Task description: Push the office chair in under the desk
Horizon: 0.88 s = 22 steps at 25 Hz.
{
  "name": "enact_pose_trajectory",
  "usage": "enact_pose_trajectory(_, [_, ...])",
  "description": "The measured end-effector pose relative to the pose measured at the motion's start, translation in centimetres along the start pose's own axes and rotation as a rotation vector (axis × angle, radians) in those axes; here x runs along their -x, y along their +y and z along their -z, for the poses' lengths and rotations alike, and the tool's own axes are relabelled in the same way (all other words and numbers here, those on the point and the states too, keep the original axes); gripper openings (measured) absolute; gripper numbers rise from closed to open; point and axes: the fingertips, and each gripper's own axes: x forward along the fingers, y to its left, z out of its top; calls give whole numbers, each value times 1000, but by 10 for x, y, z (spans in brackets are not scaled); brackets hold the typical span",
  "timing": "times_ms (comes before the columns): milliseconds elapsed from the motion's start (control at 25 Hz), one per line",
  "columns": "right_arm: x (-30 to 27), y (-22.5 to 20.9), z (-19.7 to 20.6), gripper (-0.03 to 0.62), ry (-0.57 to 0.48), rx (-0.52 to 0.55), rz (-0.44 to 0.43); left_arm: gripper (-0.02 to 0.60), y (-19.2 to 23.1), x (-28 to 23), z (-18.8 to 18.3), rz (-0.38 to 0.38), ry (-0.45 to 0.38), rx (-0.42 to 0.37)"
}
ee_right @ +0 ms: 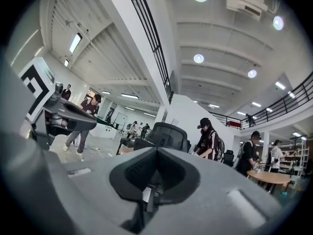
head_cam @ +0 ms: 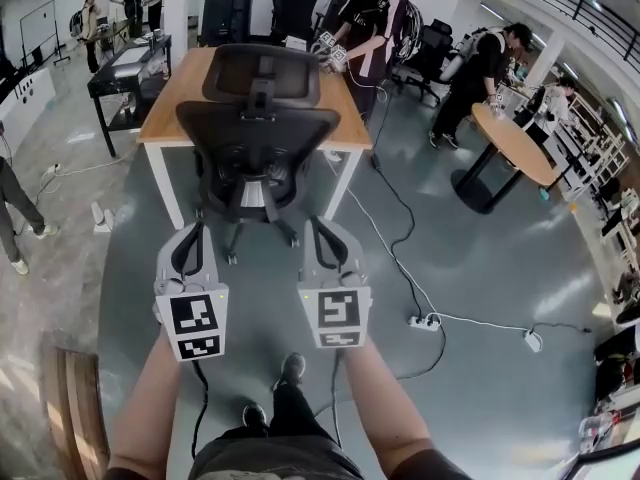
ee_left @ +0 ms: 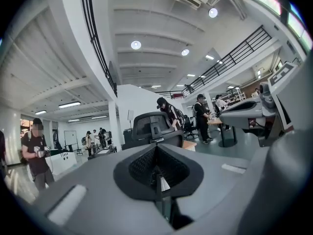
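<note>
power strip [head_cam: 426, 321] on floor near office chair [head_cam: 258, 143]

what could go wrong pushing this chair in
Both the left gripper and right gripper are shut, short of the chair backrest; narrow tips on that curved back could slip or swivel it.
A cable lies on the floor beside a desk leg; a castor veering that way could snag it.
A person stands at the desk's far side; a hard bump could jolt them.
</note>
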Motion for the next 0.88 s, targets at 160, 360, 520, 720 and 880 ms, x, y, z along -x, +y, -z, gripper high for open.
enact_pose_trajectory(160, [20,25,7,-9,32,-25,-29,20,-11,22,3,34,3,19])
enact_pose_trajectory(360, [30,38,10,-9,46,-9,-69,20,-23,33,5,42,0,17])
enact_pose_trajectory(520, [33,26,13,-9,44,-73,-69,20,-27,38,5,33,1,29])
enact_pose_trajectory(720, [45,3,16,-9,42,-119,-69,20,-44,55,2,42,11,42])
enact_pose_trajectory(880, [56,-1,23,-9,59,-135,-88,20,-50,62,4,21,28,42])
